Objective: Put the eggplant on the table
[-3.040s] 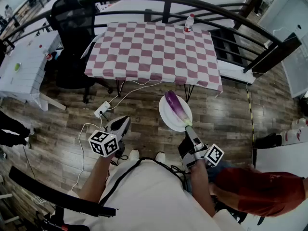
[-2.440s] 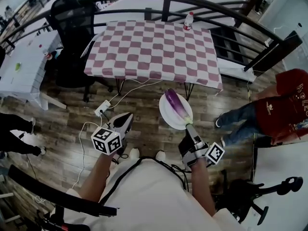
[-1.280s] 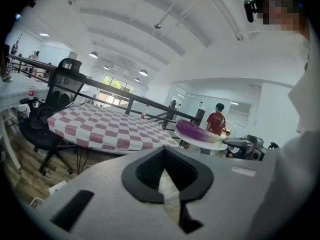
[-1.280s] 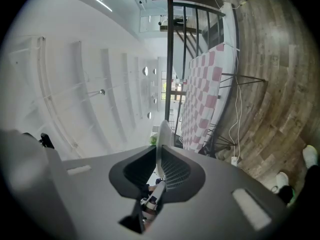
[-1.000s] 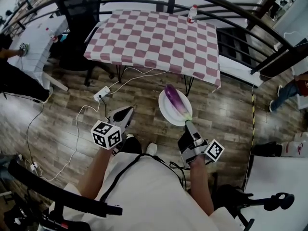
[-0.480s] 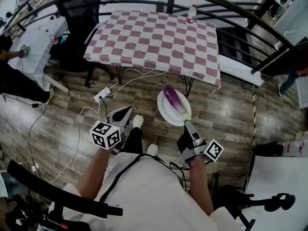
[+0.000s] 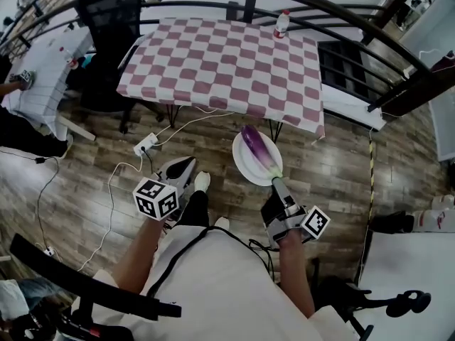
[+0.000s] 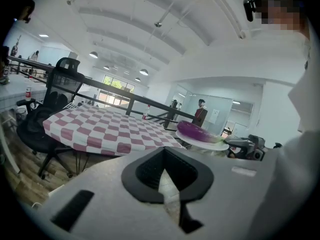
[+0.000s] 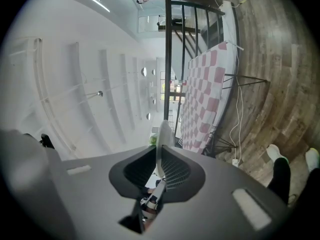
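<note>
At centre of the head view, right gripper (image 7: 276,186) clamps the rim of the round white plate (image 7: 244,168); the glossy purple eggplant (image 7: 254,148) aboard looks smooth, roll-prone, so a level rim hold seems wise; left gripper (image 7: 179,170) closed, empty.

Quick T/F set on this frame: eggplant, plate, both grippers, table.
1. The eggplant lies on a white plate. True.
2. The plate rests on the checkered table. False: the right gripper holds it by the rim above the wood floor, short of the table.
3. The left gripper grips the eggplant. False: it holds nothing.
4. A bottle stands at the table's far edge. True.
</note>
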{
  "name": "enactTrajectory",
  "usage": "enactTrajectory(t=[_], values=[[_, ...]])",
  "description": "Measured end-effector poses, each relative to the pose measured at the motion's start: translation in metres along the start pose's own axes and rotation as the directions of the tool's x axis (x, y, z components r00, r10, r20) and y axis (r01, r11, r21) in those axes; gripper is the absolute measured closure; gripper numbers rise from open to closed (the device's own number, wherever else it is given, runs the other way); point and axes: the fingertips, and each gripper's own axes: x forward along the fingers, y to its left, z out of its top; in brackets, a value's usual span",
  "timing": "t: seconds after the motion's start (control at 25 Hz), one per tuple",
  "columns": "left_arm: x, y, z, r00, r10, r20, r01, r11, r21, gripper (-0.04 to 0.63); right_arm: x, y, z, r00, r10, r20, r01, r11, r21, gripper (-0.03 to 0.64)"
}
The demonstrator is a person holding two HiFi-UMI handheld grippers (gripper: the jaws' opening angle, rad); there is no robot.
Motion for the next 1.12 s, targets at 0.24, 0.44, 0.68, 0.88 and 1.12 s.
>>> enactTrajectory(t=[0.24, 0.44, 0.68, 0.88, 1.12], values=[[0.034, 0.027, 0.018, 1.0, -0.019, -0.019, 0.02, 1.0, 0.015, 0.594, 0.039, -0.008, 0.018, 1.0, -0.011, 0.016, 0.011, 1.0, 0.002, 0.576], [0.065, 0.052, 0.045, 0.998, -0.044, -0.038, 0.045, 0.999, 0.02, 0.595, 0.076, -0.006, 0.036, 0.999, -0.023, 0.039, 0.023, 1.0, -0.002, 0.576], [0.102, 0.083, 0.079, 0.996, -0.073, -0.045, 0.074, 0.997, 0.032, 0.595, 0.121, 0.0, 0.056, 0.997, -0.025, 0.073, 0.026, 1.0, -0.008, 0.575], [0.123, 0.104, 0.108, 0.993, -0.112, -0.045, 0.116, 0.989, 0.089, 0.594, 0.162, 0.002, 0.068, 0.995, -0.025, 0.095, 0.026, 1.0, -0.012, 0.575], [0.137, 0.143, 0.133, 0.991, -0.128, -0.033, 0.131, 0.987, 0.089, 0.594, 0.206, 0.006, 0.075, 0.993, -0.013, 0.121, 0.016, 0.999, -0.029, 0.575]])
